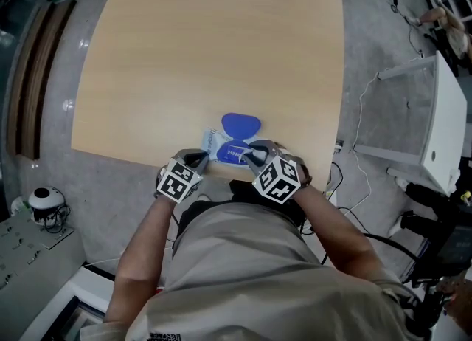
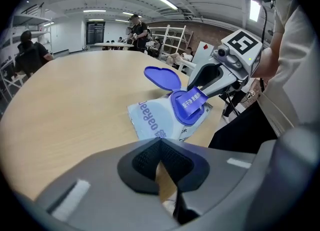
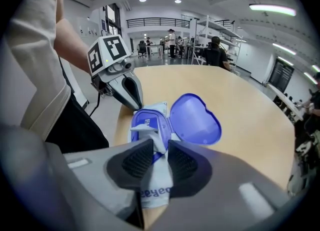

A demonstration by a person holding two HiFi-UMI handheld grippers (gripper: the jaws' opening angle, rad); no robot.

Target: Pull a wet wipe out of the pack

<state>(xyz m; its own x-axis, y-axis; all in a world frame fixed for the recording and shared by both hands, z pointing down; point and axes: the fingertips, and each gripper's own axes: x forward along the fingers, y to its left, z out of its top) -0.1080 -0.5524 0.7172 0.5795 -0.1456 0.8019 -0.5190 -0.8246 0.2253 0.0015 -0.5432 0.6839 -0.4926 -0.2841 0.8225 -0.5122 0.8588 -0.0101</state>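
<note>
The wet wipe pack (image 1: 225,147) lies at the table's near edge, pale with blue print, its blue heart-shaped lid (image 1: 241,122) flipped open. A thin flap rises from the pack's oval opening, blue with white print in the left gripper view (image 2: 193,100) and white in the right gripper view (image 3: 151,134). My right gripper (image 3: 159,150) stands over the opening, jaws a little apart, with that flap in the gap; the pads do not clamp it. My left gripper (image 2: 160,147) is shut, its tips down at the pack's (image 2: 155,120) other end, nothing visibly between them.
The pale wooden table (image 1: 206,44) stretches away beyond the pack. Its near edge runs just under both grippers, close to the person's body. A white stand (image 1: 442,133) and cables are on the floor at the right.
</note>
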